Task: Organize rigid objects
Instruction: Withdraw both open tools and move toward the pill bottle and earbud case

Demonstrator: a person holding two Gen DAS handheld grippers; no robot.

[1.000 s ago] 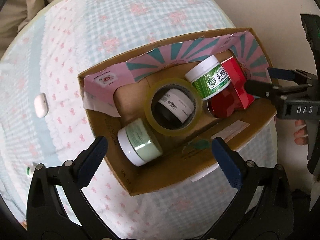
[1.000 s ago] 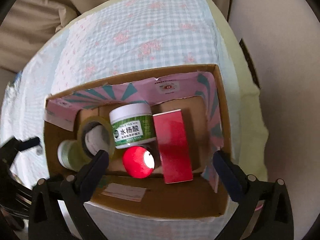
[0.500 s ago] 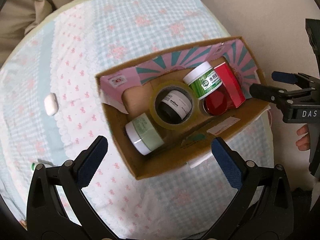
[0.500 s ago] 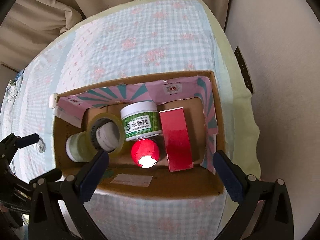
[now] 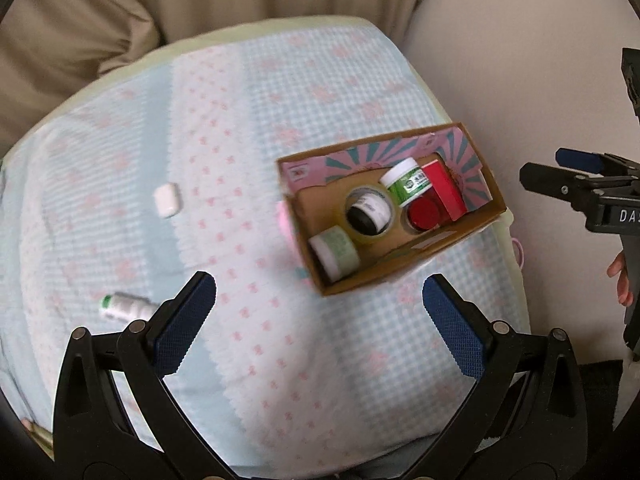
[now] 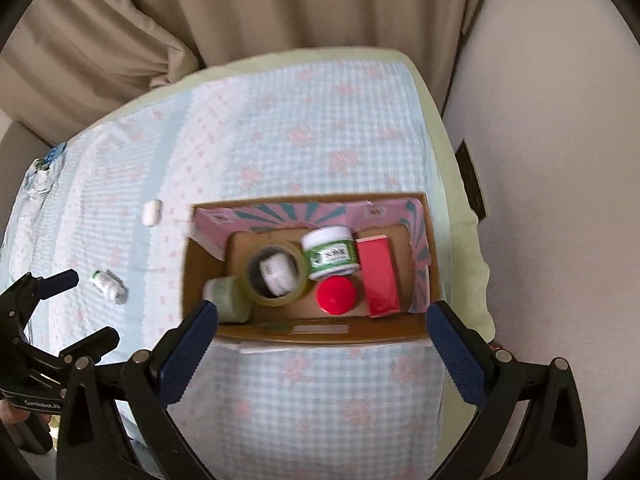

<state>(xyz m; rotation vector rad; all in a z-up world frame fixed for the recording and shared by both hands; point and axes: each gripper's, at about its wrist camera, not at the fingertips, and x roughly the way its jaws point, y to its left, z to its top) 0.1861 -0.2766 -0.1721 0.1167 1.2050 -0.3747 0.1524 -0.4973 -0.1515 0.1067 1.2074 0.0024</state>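
A cardboard box sits near the right edge of my checked bedspread, already packed: a pale green jar on its side at the left end, a tape roll ringing a small black-and-white container, a green-labelled jar against the back wall, a red lid in front of it and a red carton lying flat to the right. The pieces appear laid snug so none can roll. Two items lie loose on the spread, well left of the box: a small white bottle and a white case. My left gripper hangs above the bed, pads apart and holding nothing, with the bottle just beside its left finger, likely my next pick. My right gripper hovers over the box's near wall, likewise spread wide and empty. Beige curtains hang behind.
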